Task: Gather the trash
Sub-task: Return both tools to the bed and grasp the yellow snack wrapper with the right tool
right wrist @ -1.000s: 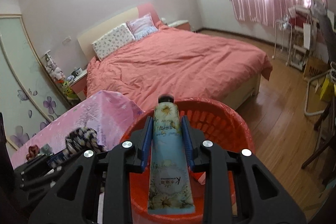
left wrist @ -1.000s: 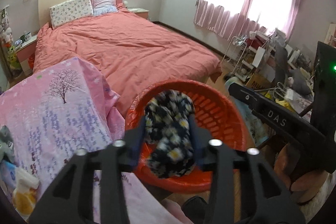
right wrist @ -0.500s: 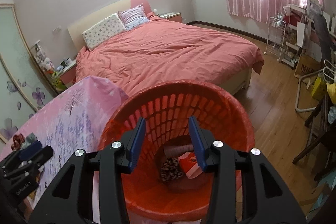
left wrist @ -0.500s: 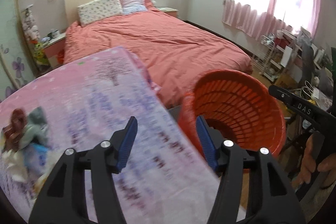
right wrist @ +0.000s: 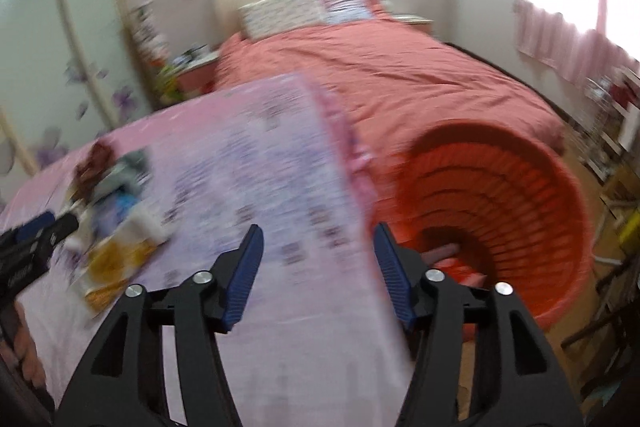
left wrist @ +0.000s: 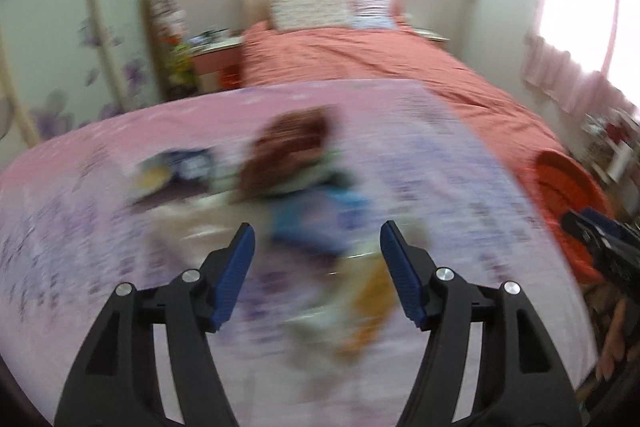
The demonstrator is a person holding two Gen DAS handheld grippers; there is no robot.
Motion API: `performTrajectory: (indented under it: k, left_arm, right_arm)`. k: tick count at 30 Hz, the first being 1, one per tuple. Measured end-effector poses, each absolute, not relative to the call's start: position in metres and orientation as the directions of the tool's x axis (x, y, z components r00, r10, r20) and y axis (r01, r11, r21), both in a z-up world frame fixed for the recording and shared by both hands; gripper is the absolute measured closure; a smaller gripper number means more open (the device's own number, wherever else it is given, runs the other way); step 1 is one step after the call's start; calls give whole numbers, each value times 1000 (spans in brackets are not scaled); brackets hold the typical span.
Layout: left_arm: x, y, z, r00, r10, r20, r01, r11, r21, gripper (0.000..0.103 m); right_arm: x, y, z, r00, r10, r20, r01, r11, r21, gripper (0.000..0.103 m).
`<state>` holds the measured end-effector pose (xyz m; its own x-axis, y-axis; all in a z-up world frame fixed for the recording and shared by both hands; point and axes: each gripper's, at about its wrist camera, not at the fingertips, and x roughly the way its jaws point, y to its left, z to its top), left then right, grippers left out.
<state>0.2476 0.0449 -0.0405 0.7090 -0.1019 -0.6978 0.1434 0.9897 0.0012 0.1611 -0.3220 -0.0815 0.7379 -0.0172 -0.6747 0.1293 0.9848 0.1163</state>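
Observation:
A blurred heap of trash (left wrist: 304, 183) lies on the pink flowered tablecloth (left wrist: 120, 227): a brown clump, a blue wrapper, a yellow packet. My left gripper (left wrist: 316, 247) hovers just in front of the heap, its jaws opening with nothing between them. In the right wrist view the same heap (right wrist: 112, 211) sits at the left with the left gripper's tip (right wrist: 36, 231) beside it. My right gripper (right wrist: 316, 247) hangs over the cloth's right edge, jaws opening and empty. The orange basket (right wrist: 520, 187) stands to its right on the floor, with discarded items at its bottom.
A bed with a salmon cover (right wrist: 380, 67) and pillows fills the far side. A nightstand (left wrist: 216, 59) and a wardrobe door with flower print (right wrist: 48, 47) stand at the left. Shelves and clutter (right wrist: 612, 99) line the right under pink curtains.
Both grippers let go of their items over the basket, a flowered cloth and a tube, and swung left. The left one came over the heap on the table. Both jaws widened.

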Motion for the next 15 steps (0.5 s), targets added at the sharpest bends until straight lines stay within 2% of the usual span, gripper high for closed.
performTrajectory:
  k: [4, 7, 8, 13, 15]
  left_arm:
    - [248, 106, -45, 706, -16, -708, 21, 1000, -2, 37]
    - [244, 142, -48, 703, 31, -711, -41, 999, 2, 35]
    - [244, 153, -49, 700, 42, -713, -57, 998, 3, 34]
    - [247, 177, -53, 686, 41, -726, -85, 996, -24, 32]
    - [250, 179, -56, 679, 27, -734, -86, 995, -43, 30]
  right_arm:
    - [168, -266, -89, 721, 62, -690, 29, 992, 120, 32]
    - [176, -222, -93, 704, 111, -702, -30, 991, 128, 30]
    - [179, -210, -94, 696, 123, -707, -41, 990, 131, 24]
    - [195, -176, -99, 678, 133, -723, -21, 987, 161, 19]
    - [200, -170, -102, 674, 105, -731, 8, 989, 149, 13]
